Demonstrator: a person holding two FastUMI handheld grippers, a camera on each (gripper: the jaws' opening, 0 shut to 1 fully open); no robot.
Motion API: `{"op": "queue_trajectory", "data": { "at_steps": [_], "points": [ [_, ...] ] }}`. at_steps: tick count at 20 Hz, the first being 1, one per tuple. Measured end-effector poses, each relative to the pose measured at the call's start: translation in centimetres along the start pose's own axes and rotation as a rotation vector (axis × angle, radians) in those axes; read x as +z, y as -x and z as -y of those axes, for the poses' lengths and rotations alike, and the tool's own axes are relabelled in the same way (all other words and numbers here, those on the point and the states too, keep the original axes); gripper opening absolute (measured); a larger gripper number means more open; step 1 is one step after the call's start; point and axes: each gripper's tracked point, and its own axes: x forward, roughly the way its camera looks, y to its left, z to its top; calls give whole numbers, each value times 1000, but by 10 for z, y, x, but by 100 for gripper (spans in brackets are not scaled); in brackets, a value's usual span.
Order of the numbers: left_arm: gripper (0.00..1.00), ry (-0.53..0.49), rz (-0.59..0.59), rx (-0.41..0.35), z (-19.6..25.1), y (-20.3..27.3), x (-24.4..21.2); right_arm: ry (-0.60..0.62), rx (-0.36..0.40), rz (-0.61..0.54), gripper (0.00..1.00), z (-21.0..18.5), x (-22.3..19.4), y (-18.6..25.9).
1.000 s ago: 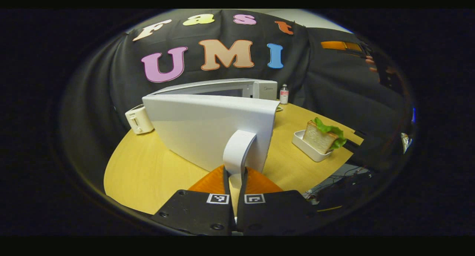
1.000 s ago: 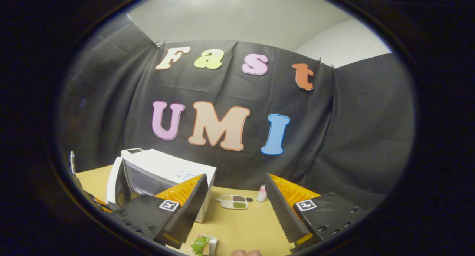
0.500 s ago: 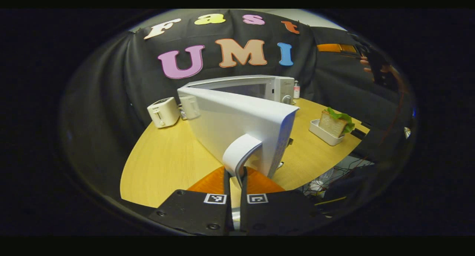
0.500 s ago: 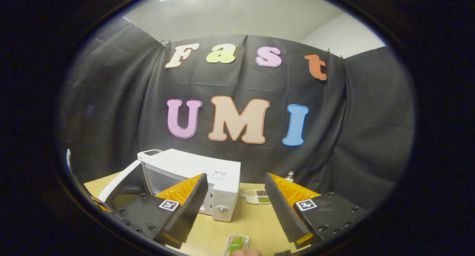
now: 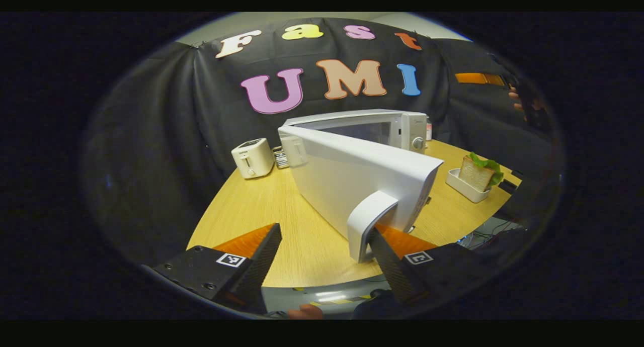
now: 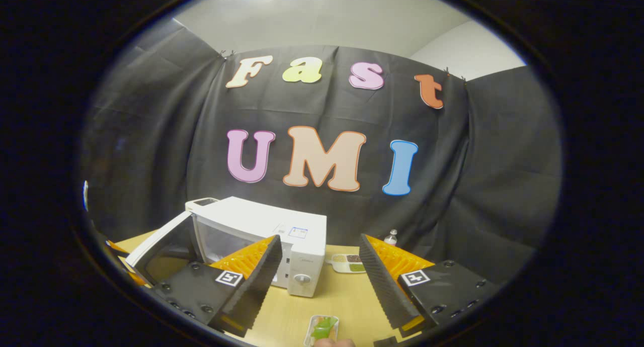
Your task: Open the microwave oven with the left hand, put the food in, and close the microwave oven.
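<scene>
The white microwave (image 5: 372, 128) stands on the wooden table (image 5: 241, 211) with its door (image 5: 347, 178) swung wide open. My left gripper (image 5: 322, 259) is open at the table's near edge, and the door's curved handle (image 5: 370, 221) sits just inside its right finger, ungripped. A sandwich with lettuce (image 5: 478, 172) rests in a white dish right of the microwave. In the right gripper view, my right gripper (image 6: 319, 281) hangs open and empty above the table, facing the microwave (image 6: 261, 229) and its open door (image 6: 161, 244). The sandwich dish (image 6: 322, 329) lies below it.
A white toaster (image 5: 253, 157) stands left of the microwave near the cloth wall. A small compartment tray (image 6: 347, 262) and a bottle (image 6: 391, 236) sit behind the microwave's right side. A hand holding the other gripper (image 5: 523, 103) hovers far right.
My left gripper has opened and let go of the door handle, after swinging the door further open. The right gripper has hardly moved.
</scene>
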Motion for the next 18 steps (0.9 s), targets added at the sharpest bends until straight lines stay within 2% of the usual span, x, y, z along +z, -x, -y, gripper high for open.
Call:
{"op": "queue_trajectory", "data": {
  "at_steps": [5, 8, 9, 10, 11, 13, 18],
  "points": [
    [99, -16, 44, 5, 6, 37, 19, 18, -17, -40, 97, 10, -17, 2],
    [98, -19, 69, 14, 4, 51, 38, -16, -10, -91, 97, 10, -38, 3],
    [98, 4, 92, 26, -1, 54, 49, -37, -2, -111, 98, 7, -50, 2],
    [93, 42, 117, 34, -7, 57, 62, -59, -2, -141, 98, 6, -64, 1],
    [98, 77, 131, 45, -13, 59, 73, -81, -4, -172, 98, 7, -81, 1],
    [98, 136, 184, 73, -25, 63, 97, -110, -24, -237, 98, 9, -113, 0],
    [97, 248, 320, 125, -48, 78, 159, -96, -69, -356, 98, 17, -187, 7]
  ]
}}
